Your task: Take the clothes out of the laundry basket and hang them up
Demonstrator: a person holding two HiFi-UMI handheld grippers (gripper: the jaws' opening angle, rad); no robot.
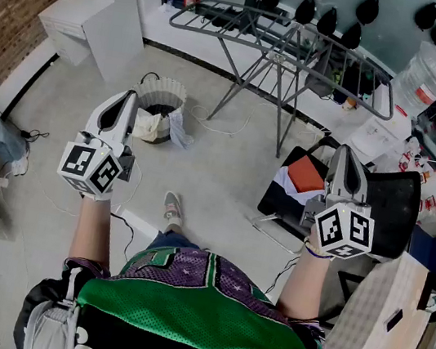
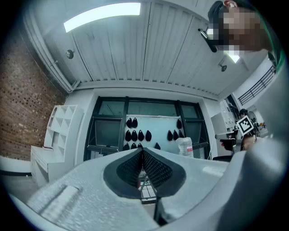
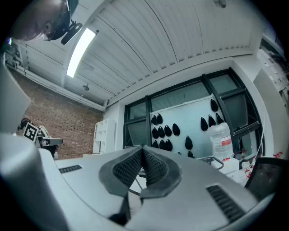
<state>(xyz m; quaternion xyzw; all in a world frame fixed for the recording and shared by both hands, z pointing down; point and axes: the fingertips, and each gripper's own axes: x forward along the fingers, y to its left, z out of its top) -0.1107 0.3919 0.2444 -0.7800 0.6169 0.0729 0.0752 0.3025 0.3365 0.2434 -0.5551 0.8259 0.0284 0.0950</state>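
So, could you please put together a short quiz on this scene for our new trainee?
1. True or false: the left gripper is holding a piece of clothing.
2. Where is the laundry basket? A) on the floor near the drying rack; B) on top of the rack; C) carried between the two grippers.
3. Fill in the blank: the jaws of the right gripper are ____.

Key: 1 false, it is shut with nothing in it. 2 A. 3 shut, with nothing between them.
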